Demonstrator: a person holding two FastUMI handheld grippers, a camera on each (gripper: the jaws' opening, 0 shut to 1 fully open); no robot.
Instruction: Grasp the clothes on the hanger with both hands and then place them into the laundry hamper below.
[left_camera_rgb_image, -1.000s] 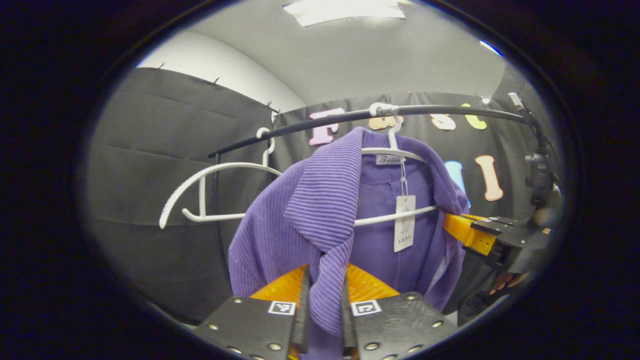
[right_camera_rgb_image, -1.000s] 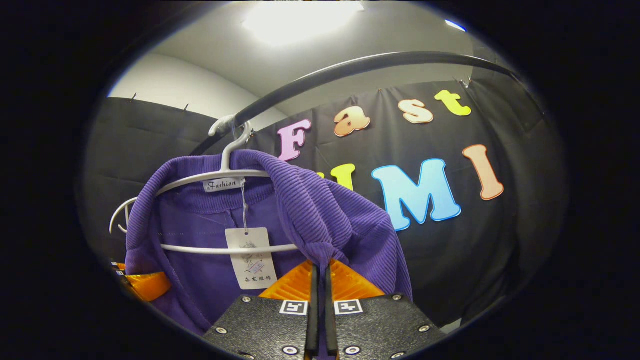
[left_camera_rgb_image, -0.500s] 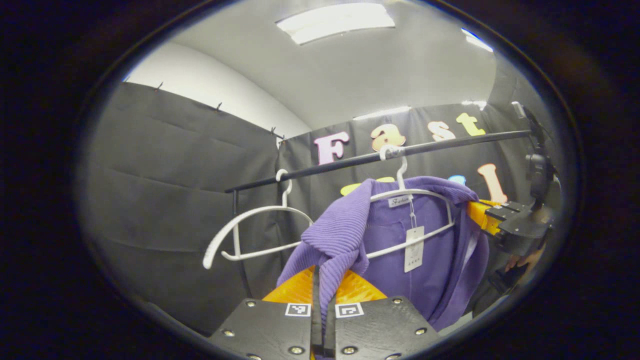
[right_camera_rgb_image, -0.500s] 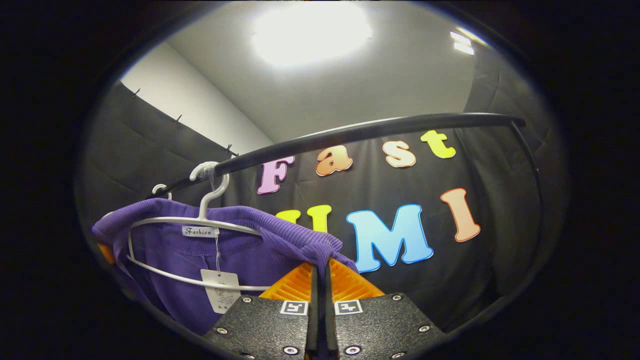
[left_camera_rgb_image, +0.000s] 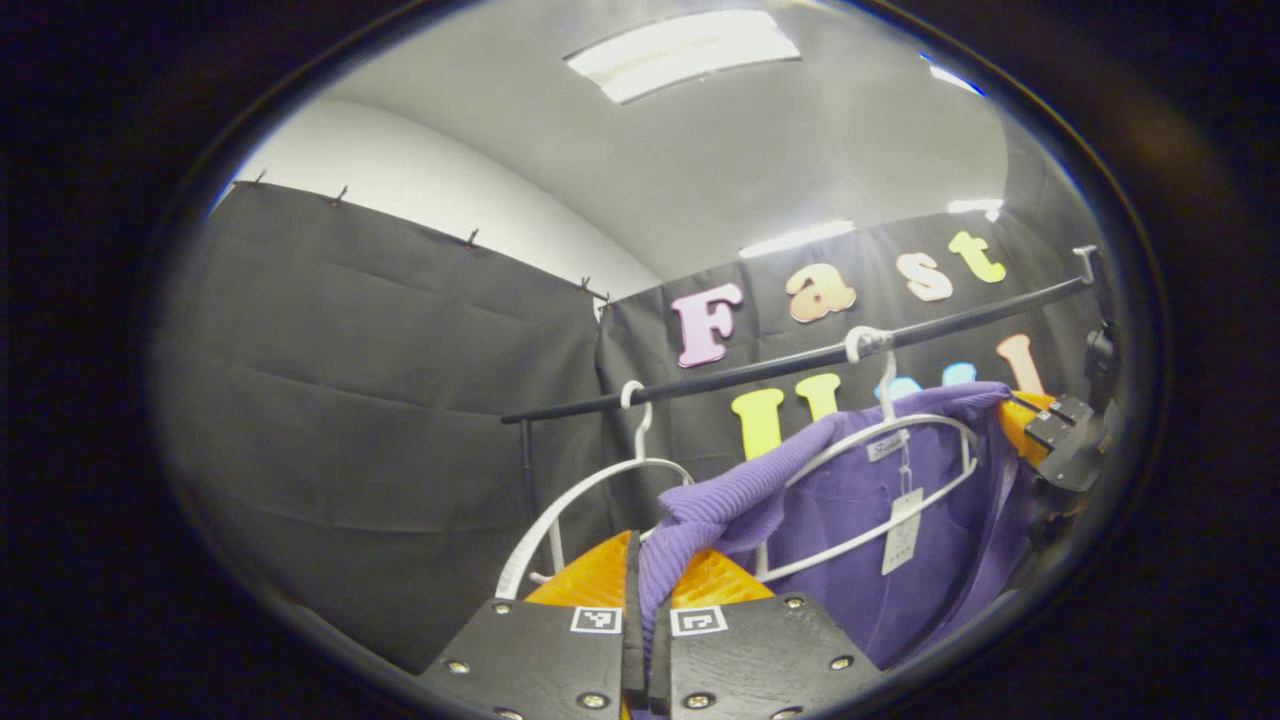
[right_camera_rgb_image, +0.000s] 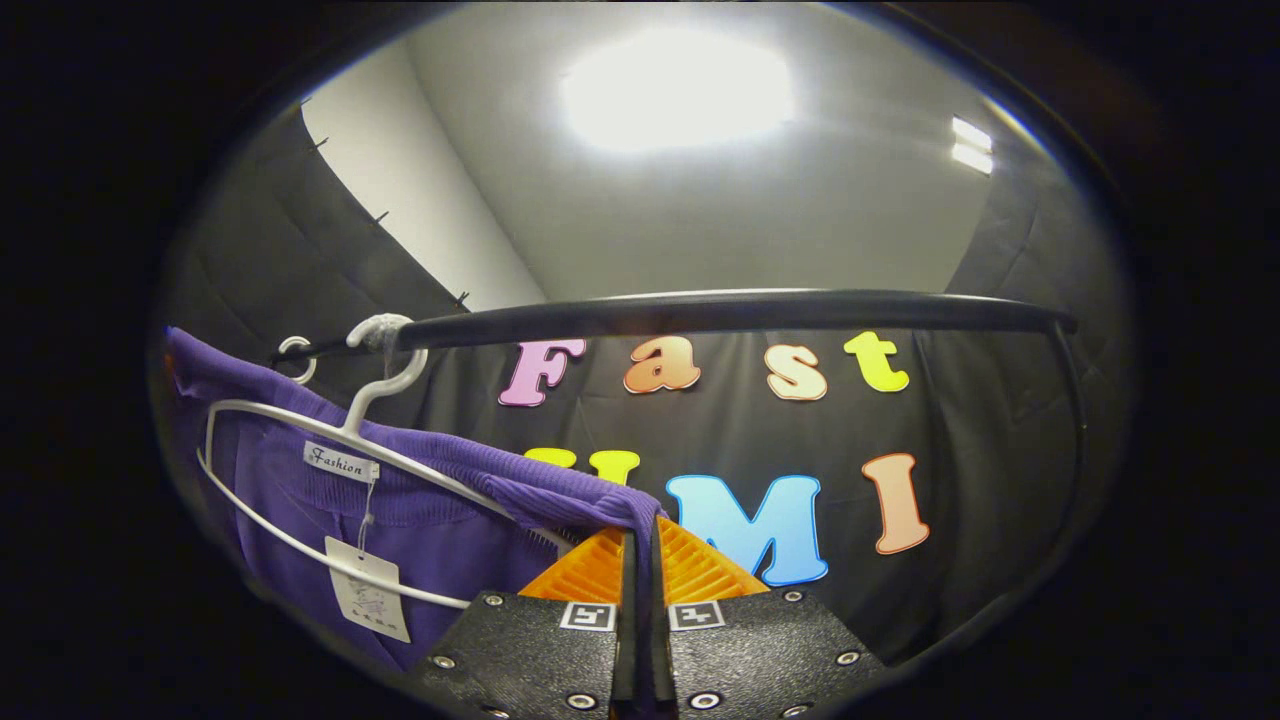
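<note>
Fingers (left_camera_rgb_image: 636, 560) of my left gripper and fingers (right_camera_rgb_image: 640, 545) of my right each pinch the purple ribbed knit sweater (left_camera_rgb_image: 860, 500), stretched between them off its white plastic hanger (right_camera_rgb_image: 300, 470); next, I judge, lower it hamperward.

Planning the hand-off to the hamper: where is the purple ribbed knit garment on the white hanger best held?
By its two shoulder edges, pinched from the front below the rail, as the left gripper and right gripper do: the purple ribbed knit garment bunches into thin folds there.
</note>
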